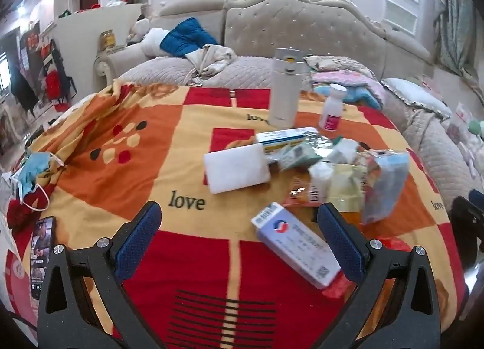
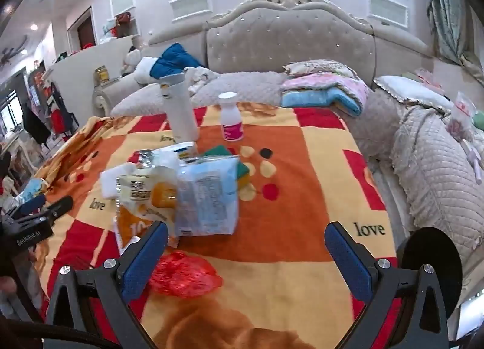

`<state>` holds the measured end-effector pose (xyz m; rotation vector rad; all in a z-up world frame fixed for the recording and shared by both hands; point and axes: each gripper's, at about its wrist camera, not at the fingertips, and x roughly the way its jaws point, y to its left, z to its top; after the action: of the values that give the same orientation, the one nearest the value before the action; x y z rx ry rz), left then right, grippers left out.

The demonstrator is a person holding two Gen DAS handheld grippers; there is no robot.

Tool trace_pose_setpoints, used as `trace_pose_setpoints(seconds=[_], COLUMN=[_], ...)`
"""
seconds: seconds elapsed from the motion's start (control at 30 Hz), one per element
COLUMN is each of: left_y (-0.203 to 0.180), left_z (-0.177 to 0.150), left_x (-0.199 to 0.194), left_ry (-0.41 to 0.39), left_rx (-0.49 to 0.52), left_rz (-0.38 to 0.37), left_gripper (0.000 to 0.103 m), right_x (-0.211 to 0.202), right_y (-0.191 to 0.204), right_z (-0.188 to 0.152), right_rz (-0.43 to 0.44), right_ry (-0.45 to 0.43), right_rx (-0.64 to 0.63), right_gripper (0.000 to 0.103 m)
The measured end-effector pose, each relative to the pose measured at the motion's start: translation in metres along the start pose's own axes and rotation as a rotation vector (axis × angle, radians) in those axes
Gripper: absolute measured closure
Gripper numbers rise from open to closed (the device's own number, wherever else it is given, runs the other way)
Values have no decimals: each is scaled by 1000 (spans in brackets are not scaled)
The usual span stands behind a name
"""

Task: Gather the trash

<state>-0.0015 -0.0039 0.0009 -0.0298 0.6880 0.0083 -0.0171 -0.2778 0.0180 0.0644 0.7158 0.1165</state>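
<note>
Both grippers hover over a bed spread with a red, orange and yellow blanket (image 1: pixel 187 246), each angled downward and holding nothing. The left gripper (image 1: pixel 239 228) has its jaws spread wide; a white and blue medicine box (image 1: pixel 298 247) lies just ahead of it, close against its right finger, probably the easiest first pick. Beyond that box sits a heap of wrappers (image 1: pixel 348 173), with a white sponge block (image 1: pixel 236 167) to its left. A used face mask (image 1: pixel 31 173) lies far off to this gripper's left at the blanket's edge.

The right gripper (image 2: pixel 246 246) is also spread wide. A crumpled red plastic bag (image 2: pixel 181 275) lies just inside its left finger, likely meant to receive the trash. A clear blue wrapper (image 2: pixel 207 197) stands ahead. A white flask (image 2: pixel 180 110) and pill bottle (image 2: pixel 231 117) stand upright farther back, seemingly keepers.
</note>
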Motion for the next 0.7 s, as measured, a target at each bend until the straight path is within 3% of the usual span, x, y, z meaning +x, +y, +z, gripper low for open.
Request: trace_pose_setpoints(seconds=[0.7], left_y=[-25], left_z=[-8], left_x=[0], left_ry=[13], left_rx=[15], left_rz=[-40], left_gripper=[0], right_x=[6], right_y=[12], right_z=[5], right_rz=[0], right_ry=[-38], right_rx=[-19], right_gripper=[0])
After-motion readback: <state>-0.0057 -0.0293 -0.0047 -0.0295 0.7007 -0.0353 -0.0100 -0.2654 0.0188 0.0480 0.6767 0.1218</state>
